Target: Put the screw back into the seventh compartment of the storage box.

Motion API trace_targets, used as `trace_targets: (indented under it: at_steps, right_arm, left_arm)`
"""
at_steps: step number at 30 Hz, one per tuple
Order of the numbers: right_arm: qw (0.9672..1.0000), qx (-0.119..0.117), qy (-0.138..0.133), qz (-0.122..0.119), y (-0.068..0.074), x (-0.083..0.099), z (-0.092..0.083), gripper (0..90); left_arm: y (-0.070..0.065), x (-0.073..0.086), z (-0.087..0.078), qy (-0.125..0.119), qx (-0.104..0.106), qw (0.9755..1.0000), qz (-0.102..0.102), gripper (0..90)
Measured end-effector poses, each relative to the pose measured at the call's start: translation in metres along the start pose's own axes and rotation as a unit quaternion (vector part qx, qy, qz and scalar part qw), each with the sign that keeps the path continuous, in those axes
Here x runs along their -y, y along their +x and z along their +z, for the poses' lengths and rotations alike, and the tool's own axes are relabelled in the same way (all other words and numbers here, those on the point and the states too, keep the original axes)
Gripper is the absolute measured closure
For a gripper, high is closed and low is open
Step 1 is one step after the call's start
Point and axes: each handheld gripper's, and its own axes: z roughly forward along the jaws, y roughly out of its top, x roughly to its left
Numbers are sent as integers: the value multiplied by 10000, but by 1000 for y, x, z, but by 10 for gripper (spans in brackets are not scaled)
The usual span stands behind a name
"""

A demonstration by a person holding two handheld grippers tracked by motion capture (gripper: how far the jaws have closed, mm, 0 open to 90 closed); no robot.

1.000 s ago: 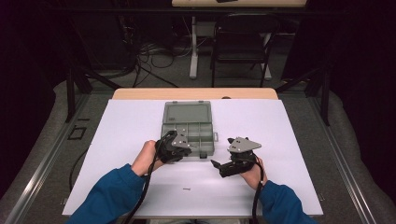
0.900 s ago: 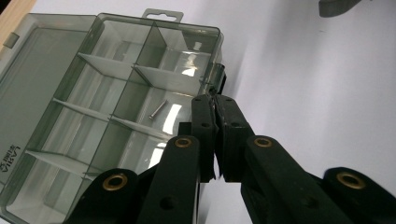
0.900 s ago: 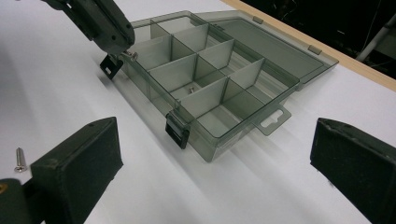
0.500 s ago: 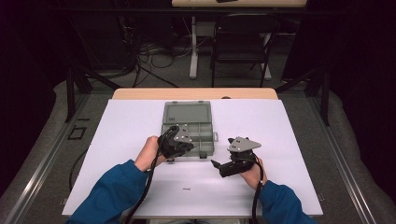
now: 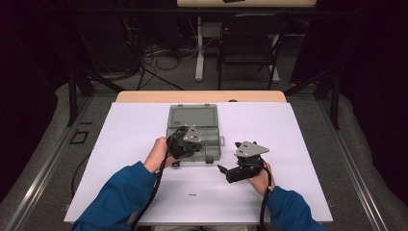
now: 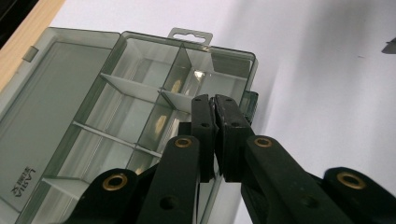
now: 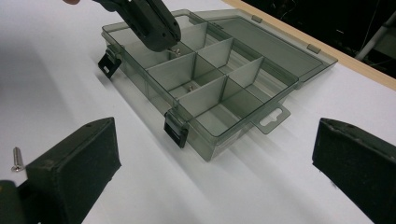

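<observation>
Box: grey see-through organiser box (image 5: 195, 132), lid flung open on the far side, at the middle of the white table (image 5: 298, 134).
Compartments: dividers upright; a small screw (image 7: 190, 87) lies in a middle one.
Left gripper: left gripper (image 6: 214, 103) hangs over the box's near compartments, jaws pressed together; whether anything is pinched between the tips cannot be told.
Right gripper: right gripper (image 5: 222, 169) lies just right of the box, near edge, jaws spread wide, nothing between.
Loose screw: a screw (image 5: 192, 195) on the table near the person, apart from the box.

Left claw (image 5: 179, 147) slightly farther over organizer box (image 5: 195, 115)
</observation>
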Motion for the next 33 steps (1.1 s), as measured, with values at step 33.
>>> trace_targets:
  at_steps: [33]
  right_arm:
    - [10000,39,-12,-49,2,-1,-1,0]
  left_arm:
    - [12,13,30,99,-113,9988,-463,691]
